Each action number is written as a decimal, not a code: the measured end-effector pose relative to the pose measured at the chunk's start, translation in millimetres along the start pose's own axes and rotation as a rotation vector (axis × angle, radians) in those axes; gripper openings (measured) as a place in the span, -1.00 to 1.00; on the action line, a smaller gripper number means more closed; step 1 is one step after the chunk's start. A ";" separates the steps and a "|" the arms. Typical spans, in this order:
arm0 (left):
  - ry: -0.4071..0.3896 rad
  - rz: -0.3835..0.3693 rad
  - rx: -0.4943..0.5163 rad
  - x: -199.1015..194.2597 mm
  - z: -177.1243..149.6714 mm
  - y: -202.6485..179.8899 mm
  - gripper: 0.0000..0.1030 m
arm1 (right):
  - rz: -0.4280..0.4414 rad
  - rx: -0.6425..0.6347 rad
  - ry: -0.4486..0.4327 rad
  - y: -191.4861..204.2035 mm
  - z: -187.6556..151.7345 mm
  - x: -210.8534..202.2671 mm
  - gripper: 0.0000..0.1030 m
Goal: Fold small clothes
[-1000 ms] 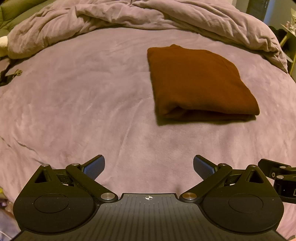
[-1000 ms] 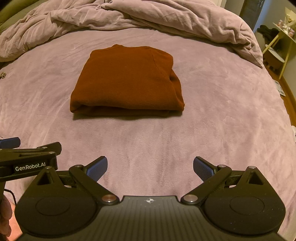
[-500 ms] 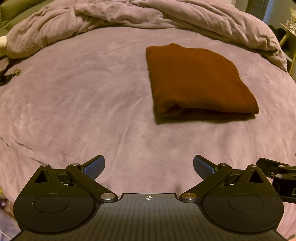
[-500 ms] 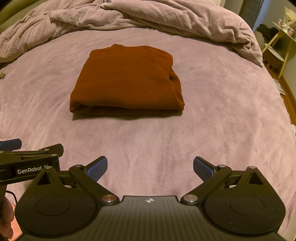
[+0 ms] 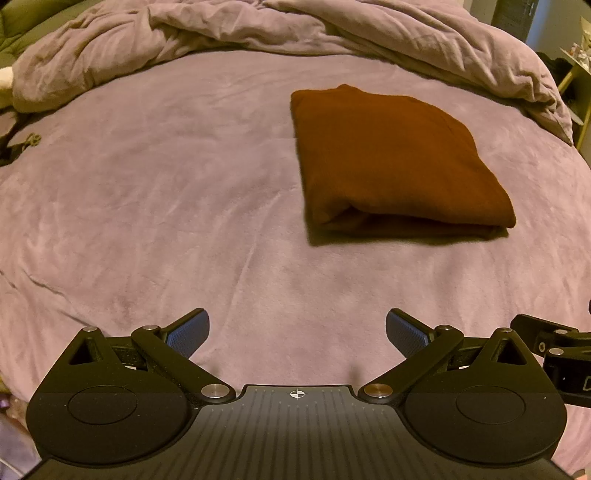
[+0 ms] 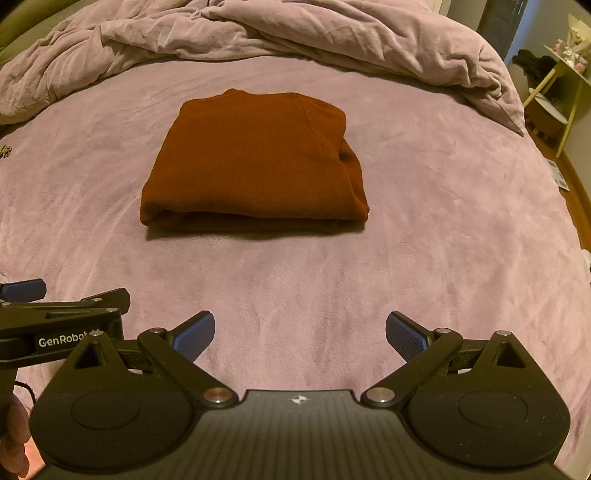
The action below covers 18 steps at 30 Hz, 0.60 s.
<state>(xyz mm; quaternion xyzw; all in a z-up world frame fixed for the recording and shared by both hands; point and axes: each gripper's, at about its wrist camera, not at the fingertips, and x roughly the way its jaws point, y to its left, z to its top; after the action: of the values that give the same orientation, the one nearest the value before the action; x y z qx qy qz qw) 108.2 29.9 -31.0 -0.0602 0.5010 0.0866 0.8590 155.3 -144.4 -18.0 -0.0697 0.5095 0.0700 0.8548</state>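
Observation:
A rust-brown garment (image 5: 391, 162) lies folded into a neat rectangle on the purple bed sheet (image 5: 166, 192); it also shows in the right wrist view (image 6: 255, 162). My left gripper (image 5: 297, 332) is open and empty, well short of the garment and to its left. My right gripper (image 6: 300, 332) is open and empty, straight in front of the garment's near folded edge, with bare sheet between. The left gripper's body shows at the left edge of the right wrist view (image 6: 62, 325).
A crumpled purple duvet (image 6: 295, 33) is heaped along the far side of the bed. A small yellow-legged side table (image 6: 554, 92) stands off the bed's right side. The bed's right edge drops to a wooden floor (image 6: 580, 192).
Both grippers have drifted back slightly from the garment and stay open. The folded garment has not moved.

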 end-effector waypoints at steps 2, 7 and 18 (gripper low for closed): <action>-0.001 -0.002 -0.002 0.1 -0.5 -0.1 1.00 | -0.001 0.001 0.000 -0.1 -0.1 0.0 0.92; 0.002 -0.009 -0.003 -0.1 -0.8 1.1 1.00 | -0.002 0.003 -0.001 0.9 -0.1 -0.4 0.92; 0.014 0.006 0.010 2.0 -1.2 -2.6 1.00 | -0.006 0.004 -0.002 0.2 -0.2 -0.9 0.92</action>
<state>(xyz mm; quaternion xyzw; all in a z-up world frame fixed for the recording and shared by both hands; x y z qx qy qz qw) 108.7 27.4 -33.2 -0.0554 0.5074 0.0862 0.8556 154.7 -144.3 -17.3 -0.0692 0.5087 0.0665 0.8556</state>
